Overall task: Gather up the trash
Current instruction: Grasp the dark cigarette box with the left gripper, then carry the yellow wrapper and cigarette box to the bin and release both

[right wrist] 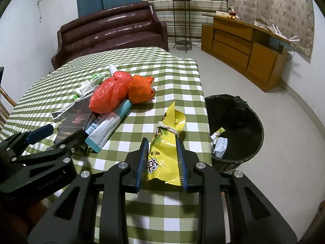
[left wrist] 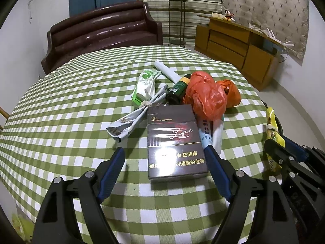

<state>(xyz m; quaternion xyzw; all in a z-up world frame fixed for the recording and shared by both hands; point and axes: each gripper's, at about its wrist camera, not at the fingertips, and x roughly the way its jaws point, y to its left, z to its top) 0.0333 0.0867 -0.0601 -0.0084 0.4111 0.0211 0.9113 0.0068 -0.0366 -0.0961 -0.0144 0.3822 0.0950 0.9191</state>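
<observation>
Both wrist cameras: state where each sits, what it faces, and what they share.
Left wrist: behind the open left claw, facing the cigarette pack; right claw at the right edge.
Right wrist: behind the right claw shut on the yellow snack bag, trash bin beyond.
Shared: orange plastic bag, brown sofa.

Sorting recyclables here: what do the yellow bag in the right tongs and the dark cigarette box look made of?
The yellow bag looks like thin glossy plastic film: it creases sharply and shines. The cigarette box seems to be cardboard, probably under clear wrap, judging by its crisp edges and bright glare.
</observation>
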